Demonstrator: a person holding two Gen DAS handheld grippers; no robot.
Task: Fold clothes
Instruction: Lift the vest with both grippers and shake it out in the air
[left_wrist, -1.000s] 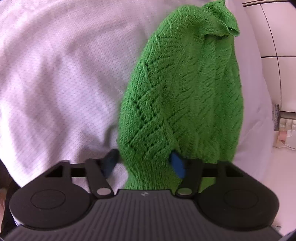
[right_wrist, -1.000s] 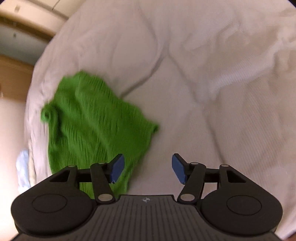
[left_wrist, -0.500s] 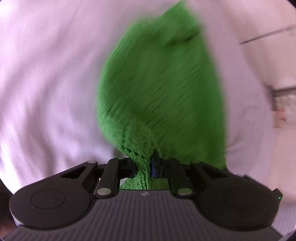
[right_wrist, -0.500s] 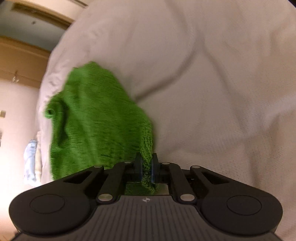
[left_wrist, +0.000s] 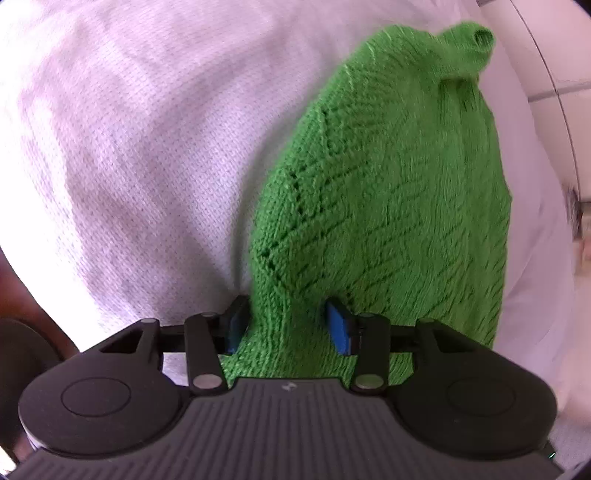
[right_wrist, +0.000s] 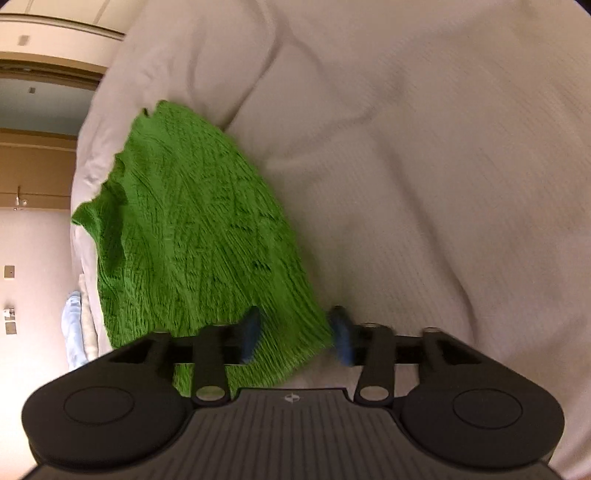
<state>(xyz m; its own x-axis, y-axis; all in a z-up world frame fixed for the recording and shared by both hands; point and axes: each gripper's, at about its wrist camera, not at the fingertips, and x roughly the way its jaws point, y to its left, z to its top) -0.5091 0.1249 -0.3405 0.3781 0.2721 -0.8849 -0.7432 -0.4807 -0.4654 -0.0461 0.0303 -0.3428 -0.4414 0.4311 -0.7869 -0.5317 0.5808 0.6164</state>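
Note:
A green knitted garment (left_wrist: 388, 192) lies on the white bedspread (left_wrist: 129, 129), with a small rolled sleeve or collar at its far end. My left gripper (left_wrist: 286, 326) is at its near edge; its jaws are opening, and a slack ridge of the knit lies between the blue pads without being pinched. In the right wrist view the garment (right_wrist: 199, 240) spreads to the left over the bedspread (right_wrist: 424, 166). My right gripper (right_wrist: 295, 334) is at the near corner, jaws opening, with the corner lying loose between its pads.
The bed's edge runs close behind the garment on the right of the left wrist view, with a white tiled surface (left_wrist: 554, 55) beyond. In the right wrist view, a wooden door frame (right_wrist: 37, 158) and a pale blue cloth (right_wrist: 74, 328) lie past the bed's left edge.
One second ago both grippers were open at the garment's near edge. Half a second ago both were shut on the knit. Now both stand apart again and the garment lies released.

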